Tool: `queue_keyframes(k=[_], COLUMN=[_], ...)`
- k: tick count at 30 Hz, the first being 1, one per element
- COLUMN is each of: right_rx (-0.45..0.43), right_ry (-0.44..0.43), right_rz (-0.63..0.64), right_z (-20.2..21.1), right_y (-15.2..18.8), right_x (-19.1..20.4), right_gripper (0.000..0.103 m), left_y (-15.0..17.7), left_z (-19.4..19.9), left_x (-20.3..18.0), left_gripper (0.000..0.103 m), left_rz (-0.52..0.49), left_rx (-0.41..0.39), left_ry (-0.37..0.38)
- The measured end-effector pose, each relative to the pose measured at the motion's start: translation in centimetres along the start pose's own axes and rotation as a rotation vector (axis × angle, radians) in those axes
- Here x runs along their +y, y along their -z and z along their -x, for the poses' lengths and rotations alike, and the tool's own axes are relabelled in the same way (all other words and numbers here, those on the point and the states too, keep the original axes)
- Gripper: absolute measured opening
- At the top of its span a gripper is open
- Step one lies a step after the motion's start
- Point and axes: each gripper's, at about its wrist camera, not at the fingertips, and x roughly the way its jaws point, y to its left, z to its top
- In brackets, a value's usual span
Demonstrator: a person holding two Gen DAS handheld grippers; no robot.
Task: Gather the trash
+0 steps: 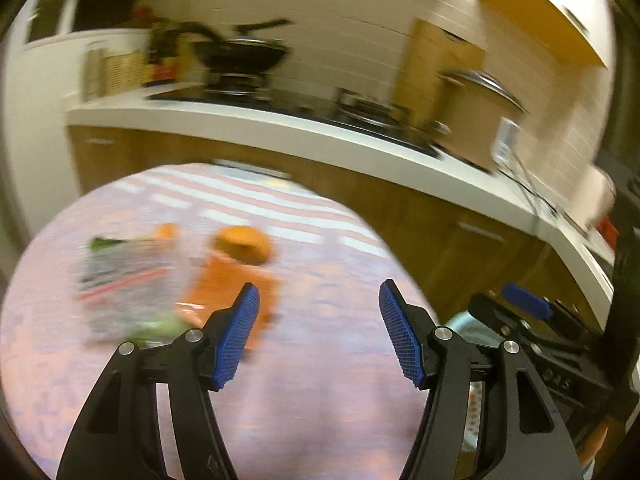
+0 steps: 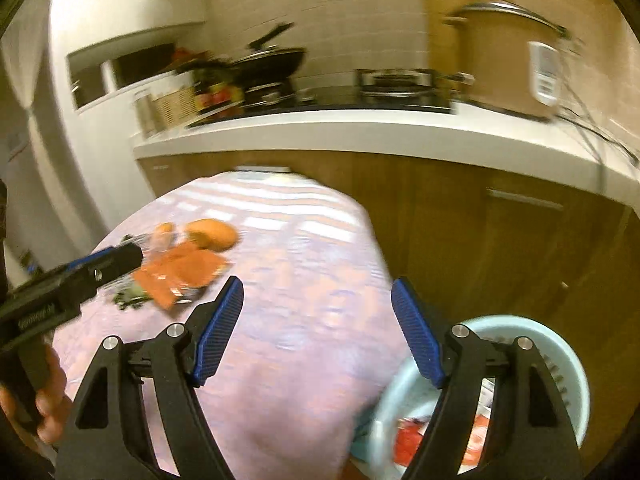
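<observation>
On the round table [image 1: 304, 400] lie an orange wrapper [image 1: 224, 292], an orange peel or fruit [image 1: 242, 244] and a blurred clear bag with green bits [image 1: 120, 288]. They also show in the right wrist view: wrapper [image 2: 180, 272], orange piece [image 2: 212, 234]. My left gripper [image 1: 318, 332] is open and empty, just right of the wrapper. My right gripper [image 2: 316, 328] is open and empty over the table's right part. A light blue bin [image 2: 560, 352] with trash inside stands below, right of the table. The left gripper also appears in the right wrist view [image 2: 104, 264].
A white kitchen counter [image 2: 360, 132] with brown cabinets runs behind the table. On it stand a black wok [image 2: 272, 64], a hob and a rice cooker [image 2: 508, 68]. The views are motion-blurred.
</observation>
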Motion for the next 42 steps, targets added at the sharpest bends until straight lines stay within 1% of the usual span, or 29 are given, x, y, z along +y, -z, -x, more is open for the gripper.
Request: queue_keyframes(k=[2,4,8,10,13,15,18,21,26,29,31,34,36,37,40,42], right_rx=[0.010,0.019,0.057,0.080,0.113,0.136,0.159,0.184,0.226,0.244,0.261,0.296,0.302,0.303,0.309,0.313], right_ry=[-0.036,-0.075,-0.144,-0.167,-0.185,-0.184,-0.181,-0.170,-0.173,-0.174,-0.163,-0.149,-0.146,-0.141,-0.132,-0.134], right_rz=[0.037,0.072,0.122,0.146,0.172,0.186,0.187,0.174,0.167,0.176,0.177,0.166,0.160,0.162,0.163,0.163], right_z=[-1.1,-2.3,-4.9,-6.1,-7.9,-9.1,-10.3,-11.8,-13.7,-14.1,-14.5,-15.2,-15.3,-15.3,-15.5,-15.4], right_y=[-0.5,-0.7,-0.9,-0.6,-0.1,0.3,0.7,0.7,0.7,0.8,0.9,1.0,1.0,1.0,1.1,1.2], right_x=[2.6,5.1,9.8,11.7,13.6,14.7,15.0,14.9,14.8,15.0,15.0,14.9,14.8,14.8,15.0,14.9], right_gripper=[0.072,0.072,0.072,0.072,0.072,0.072,0.072,0.072,0.072,0.072,0.072,0.071,0.070,0.069,0.062,0.058], left_y=[-0.4,-0.7,-0.9,-0.8,-0.4,-0.3,-0.1,-0.1,0.1,0.3,0.4,0.3,0.3,0.3,0.1,-0.1], left_z=[0.5,1.1,1.1,0.9,-0.2,-0.9,-1.8,-2.6,-4.9,-5.8,-5.9,-5.7,-5.5,-5.4,-5.4,-5.3], left_x=[2.6,6.2,11.5,13.5,16.0,17.2,18.3,18.7,19.2,19.3,19.1,18.8,18.6,18.4,17.8,17.4], left_gripper=[0.061,0.061,0.062,0.063,0.063,0.063,0.063,0.063,0.064,0.064,0.063,0.063,0.063,0.063,0.064,0.070], left_rz=[0.036,0.094,0.161,0.179,0.224,0.256,0.288,0.292,0.298,0.321,0.323,0.336,0.335,0.329,0.313,0.301], left_rx=[-0.012,-0.022,-0.006,0.018,0.070,0.089,0.100,0.111,0.154,0.172,0.168,0.159,0.152,0.148,0.152,0.150], left_ry=[-0.050,-0.103,-0.171,-0.179,-0.155,-0.138,-0.122,-0.110,-0.087,-0.042,-0.024,0.041,0.067,0.068,0.073,0.078])
